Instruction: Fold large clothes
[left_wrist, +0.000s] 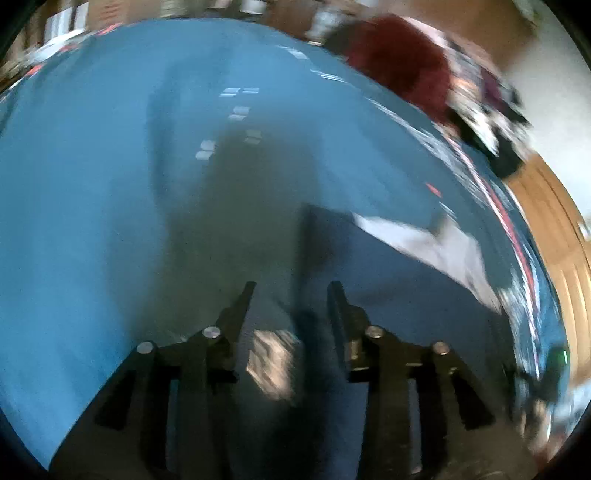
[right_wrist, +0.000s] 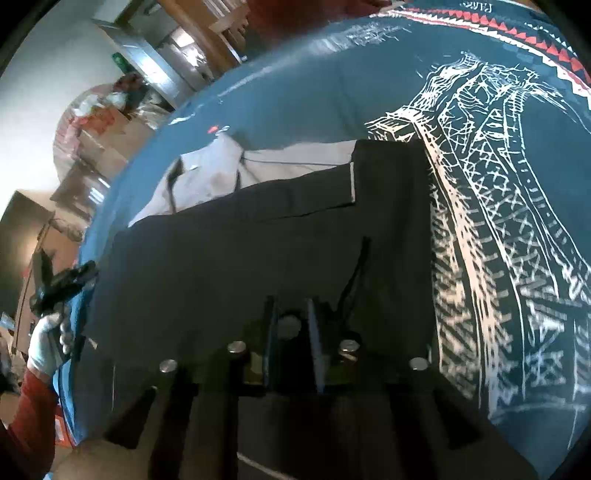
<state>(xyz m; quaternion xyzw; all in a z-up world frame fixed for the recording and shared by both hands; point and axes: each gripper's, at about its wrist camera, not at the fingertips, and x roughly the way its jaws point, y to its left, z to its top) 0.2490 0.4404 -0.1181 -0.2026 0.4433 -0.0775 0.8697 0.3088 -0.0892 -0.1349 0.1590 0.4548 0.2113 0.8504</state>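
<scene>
Right now the left gripper (left_wrist: 291, 291) is hanging over a blue cloth (left_wrist: 110, 184) with its jaws spread and nothing between them. Its view is blurred. A dark garment (left_wrist: 388, 280) is lying at lower right of that frame, just ahead of the right-hand finger, with a pale grey part (left_wrist: 428, 240) showing along its far edge. A red heap (left_wrist: 402, 62) is sitting at upper right, beyond the cloth's edge.

In the right wrist view the right gripper (right_wrist: 291, 306) is sitting low in the frame, its fingers (right_wrist: 314, 332) drawn close together on the near edge of the garment (right_wrist: 240, 258); the dark fabric is bunching between them, so it is pinching the garment. A thin black cord (right_wrist: 356, 269) is trailing across the fabric just right of the fingers. The garment is lying flat across the middle of the frame, its pale grey part (right_wrist: 221, 170) spreading toward upper left. A white bridge-like print (right_wrist: 498, 221) is covering the cloth on the right, and a red and white zigzag border (right_wrist: 517, 33) is running along the upper right.

At lower left a white-gloved hand (right_wrist: 44, 347) with a red sleeve (right_wrist: 29, 417) is holding a black tool (right_wrist: 62, 284), which looks like the other gripper, past the garment's left edge.
</scene>
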